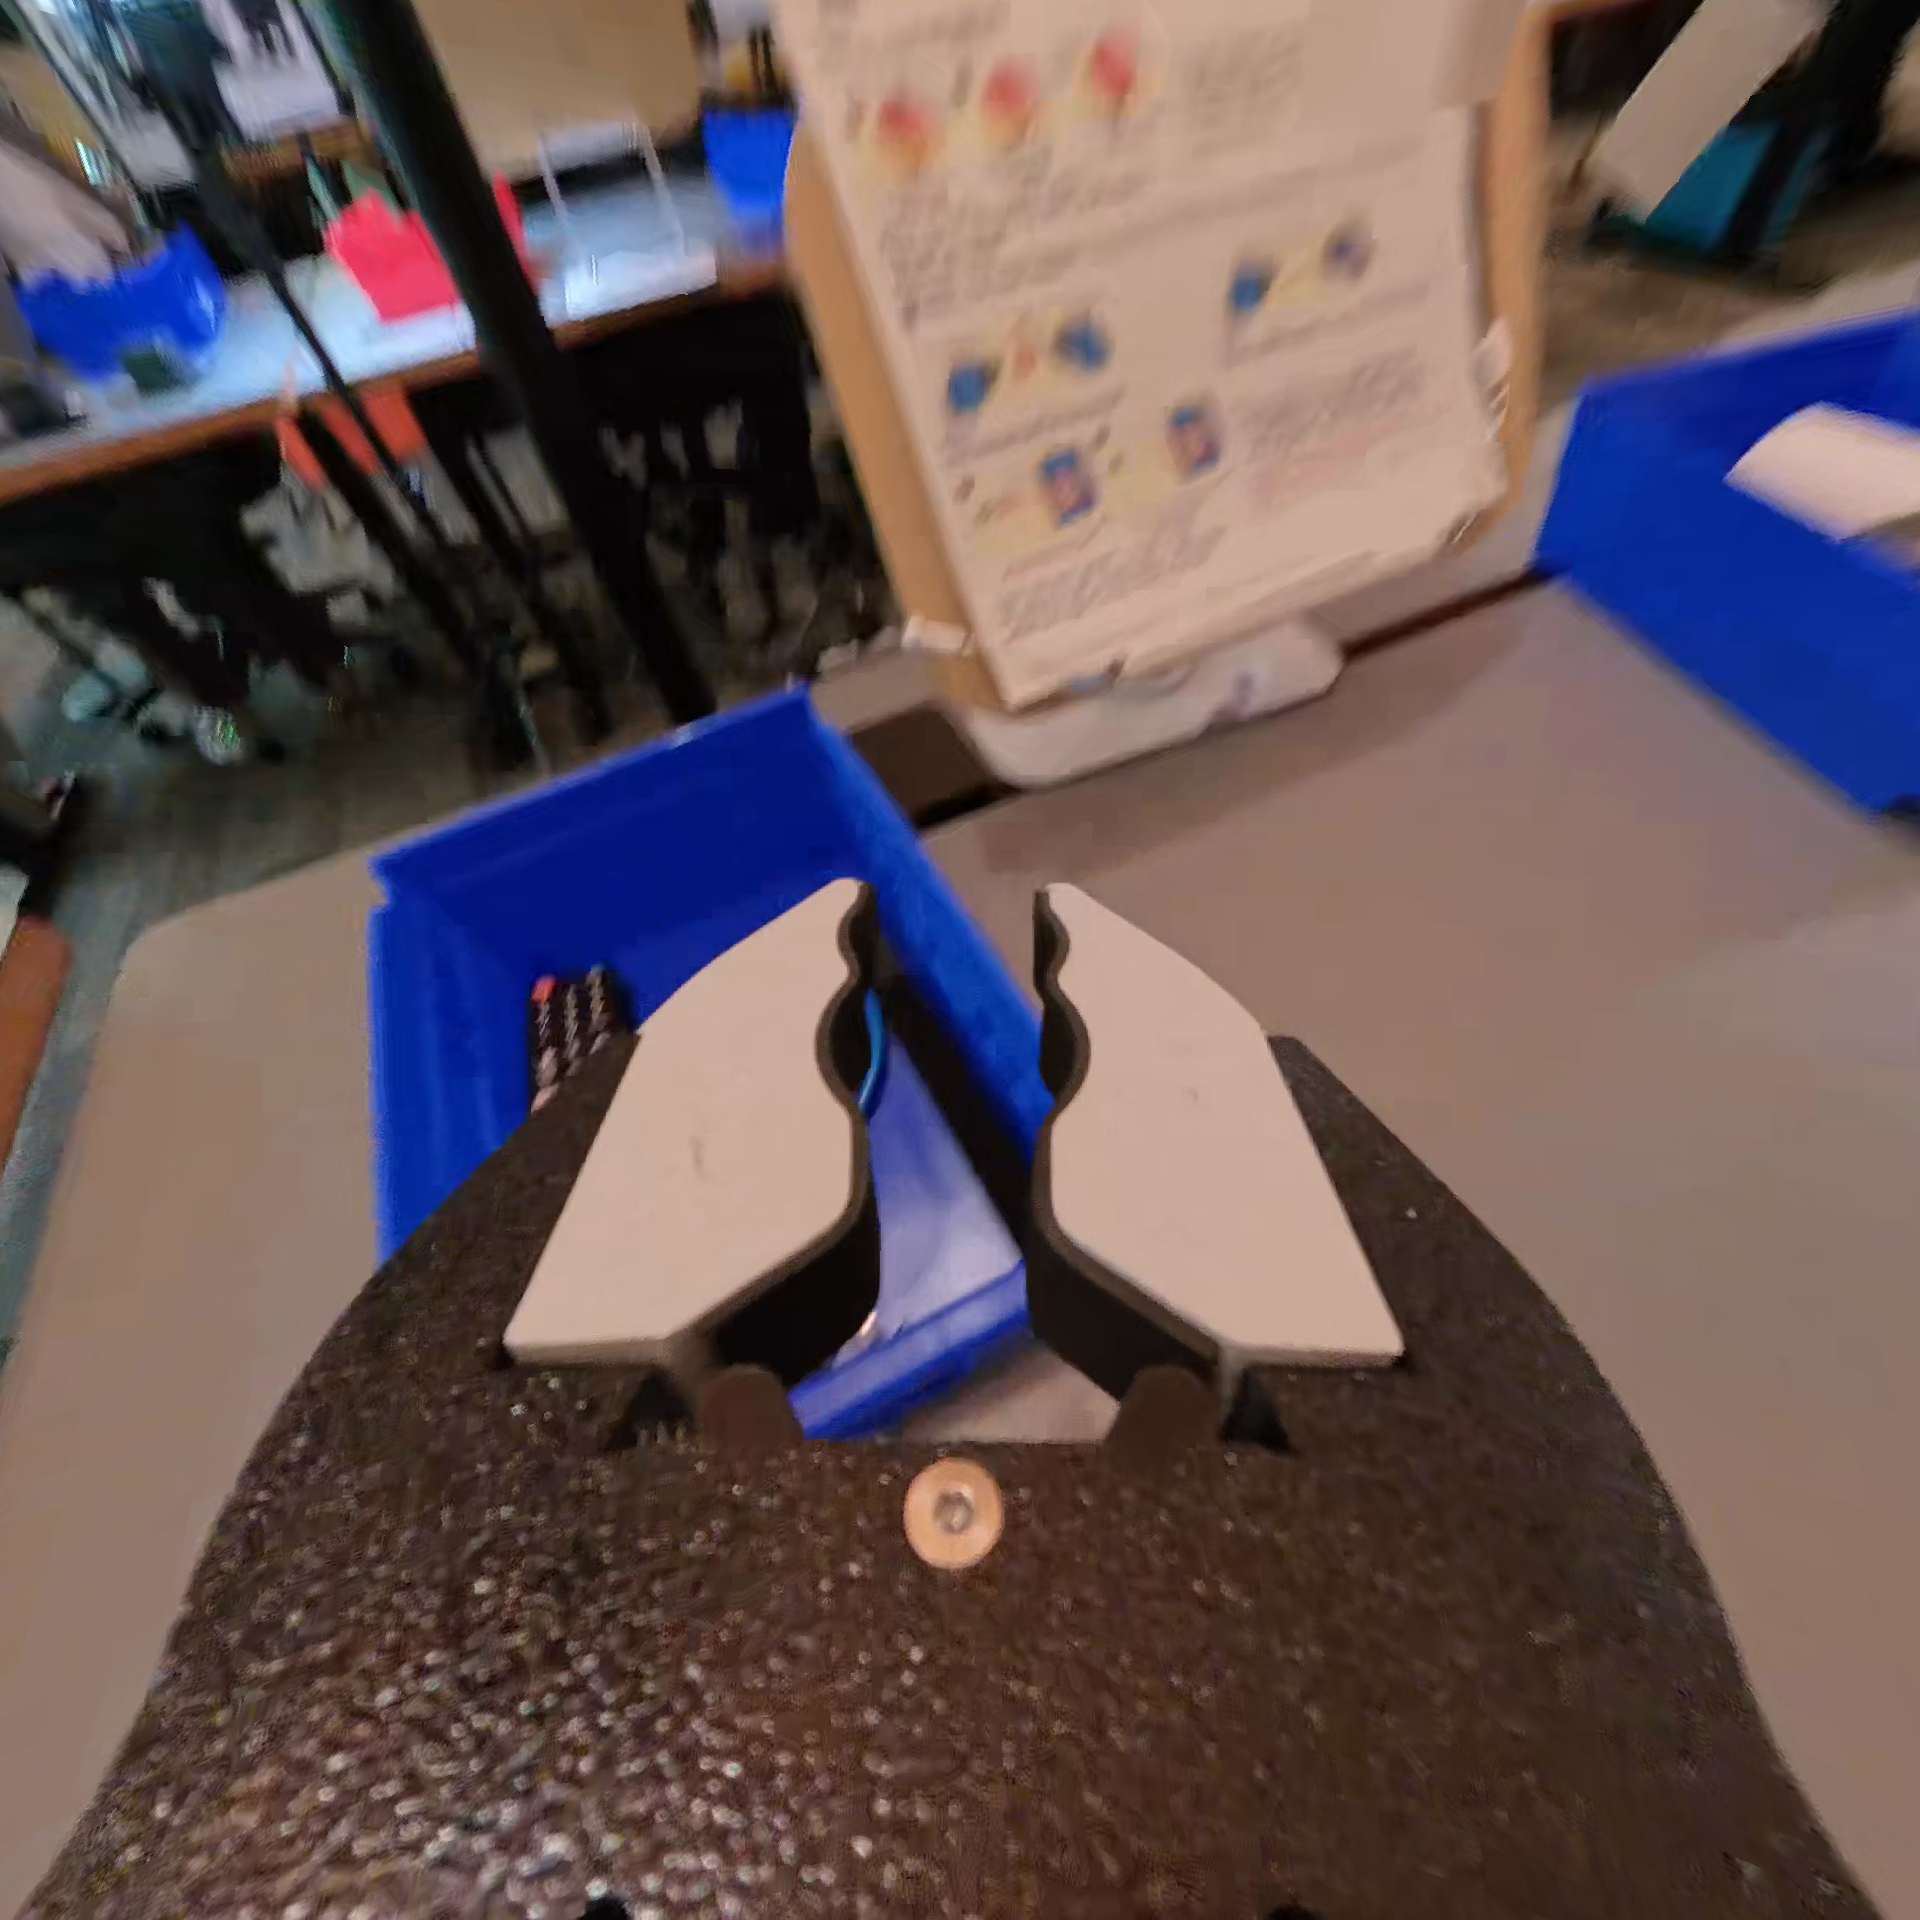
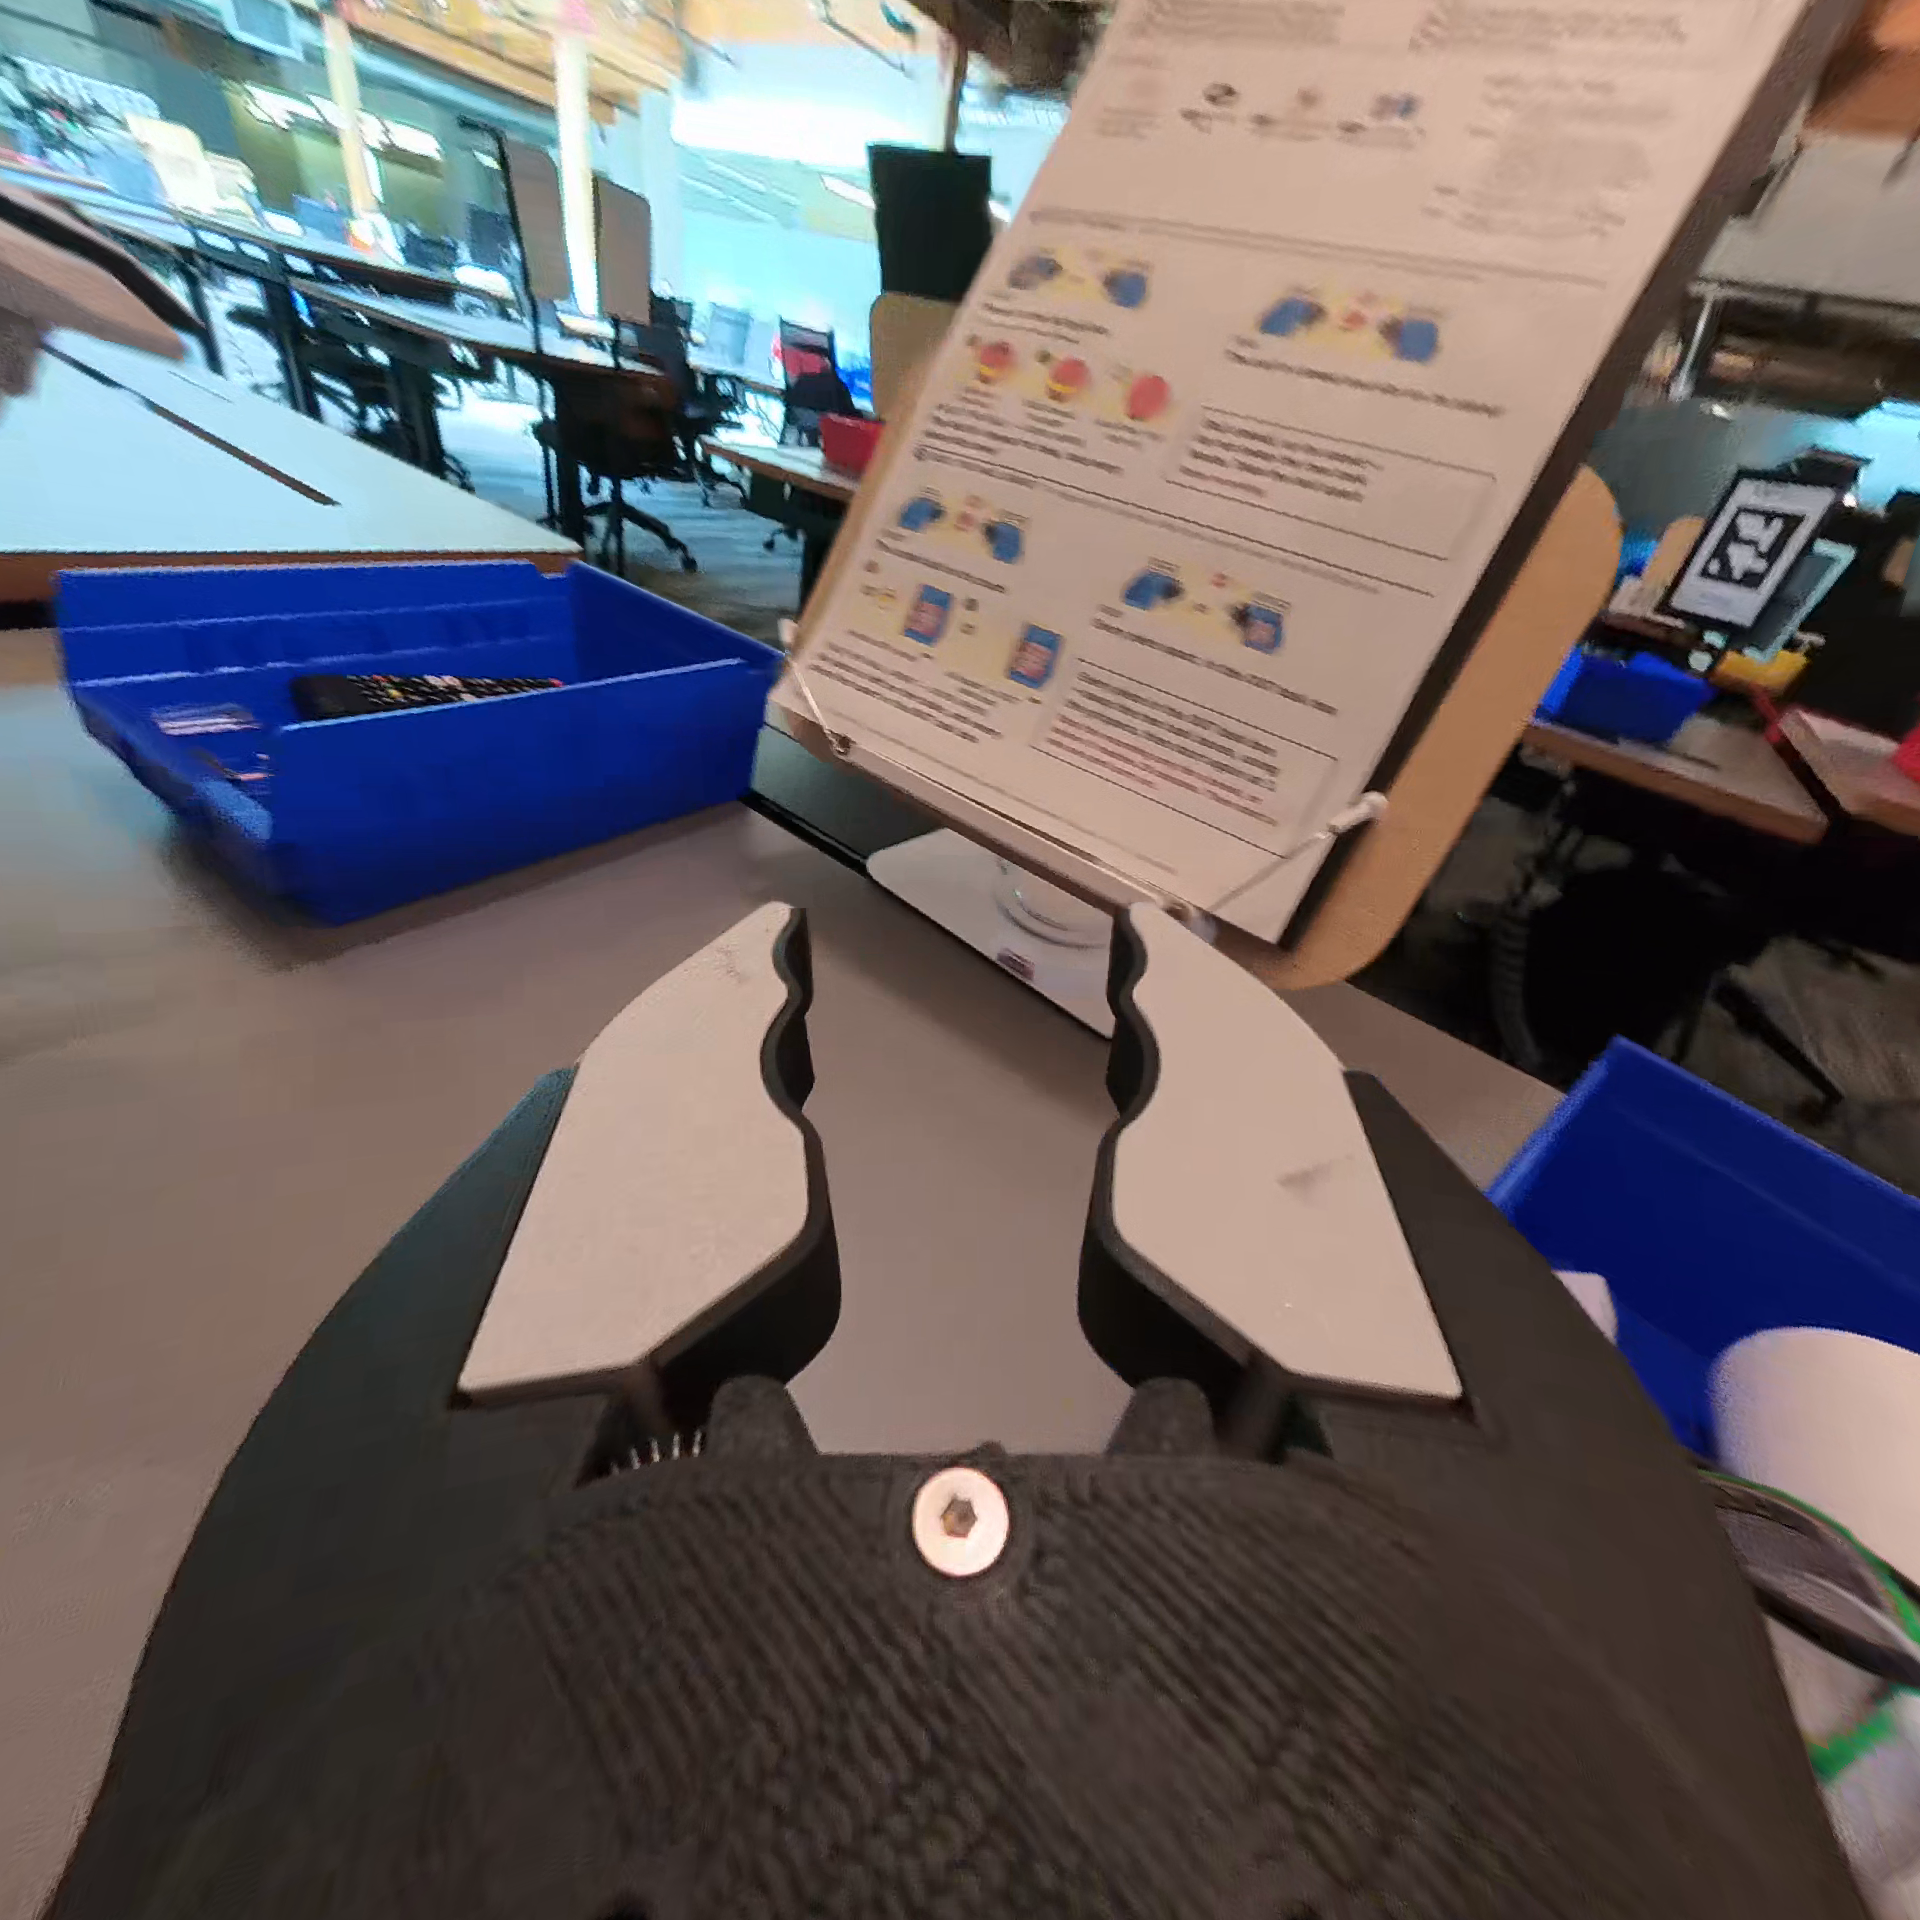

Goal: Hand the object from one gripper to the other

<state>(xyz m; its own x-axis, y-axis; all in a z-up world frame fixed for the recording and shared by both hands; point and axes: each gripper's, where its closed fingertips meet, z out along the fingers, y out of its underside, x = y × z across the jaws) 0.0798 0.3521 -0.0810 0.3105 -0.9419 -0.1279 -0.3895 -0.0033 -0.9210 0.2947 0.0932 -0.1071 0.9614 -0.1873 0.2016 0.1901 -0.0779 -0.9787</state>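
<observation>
Grey-padded left gripper [image 1: 951,904] hung over the near end of a blue bin [image 1: 665,831] on the grey table [image 1: 1455,1039]; jaws parted by a moderate gap, nothing between them. A remote [image 1: 571,1013] lay inside the bin, left of the left finger, mostly hidden. Right gripper [image 2: 956,935] sat above bare table [image 2: 312,1091], jaws wide and empty. From that view the remote [image 2: 426,691] rested flat in the bin [image 2: 468,800], well apart to the left. Second blue bin [image 2: 1704,1195] just right of the gripper held a white object [image 2: 1829,1423]. Beyond stood an instruction sheet [image 2: 1195,499] on a stand; the pictures were motion-blurred.
</observation>
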